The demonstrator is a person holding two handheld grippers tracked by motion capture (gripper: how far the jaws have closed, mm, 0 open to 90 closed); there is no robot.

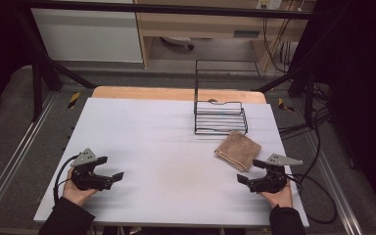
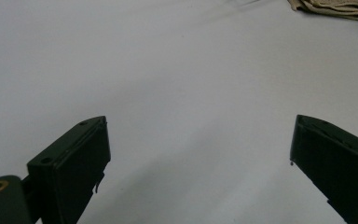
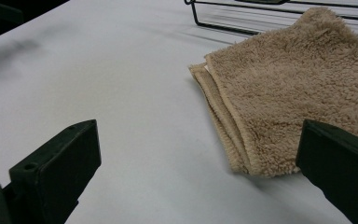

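Bench: the white-topped bench (image 1: 166, 147) took up most of the floor space in front of the person, with a strip of bare wood showing along its far edge.

Frame: dark metal bars ran overhead and slanted down on both sides of the bench.

Wire rack: a black wire rack (image 1: 220, 117) stood on the far right part of the bench, its tall back rising behind a low basket of thin bars; the right gripper view caught its front rail (image 3: 242, 21).

Towel: a folded tan fleece towel (image 1: 238, 150) lay flat on the bench just in front of the rack, one corner close to or touching the rack's front rail, I could not tell which. In the right gripper view its folded layers (image 3: 284, 88) showed stacked edges facing the tool. In the left gripper view it sat far off at the top right (image 2: 333, 7).

Left tool: the left tool (image 1: 112, 169) was held low over the near left part of the bench, well apart from the towel, jaws spread wide with bare white surface between them.

Right tool: the right tool (image 1: 249, 171) sat at the near right, just beside the towel's near edge, jaws wide and gripping nothing; the towel lay ahead of it, towards its right-hand jaw.

Cables: black cables trailed from each tool off the bench sides.
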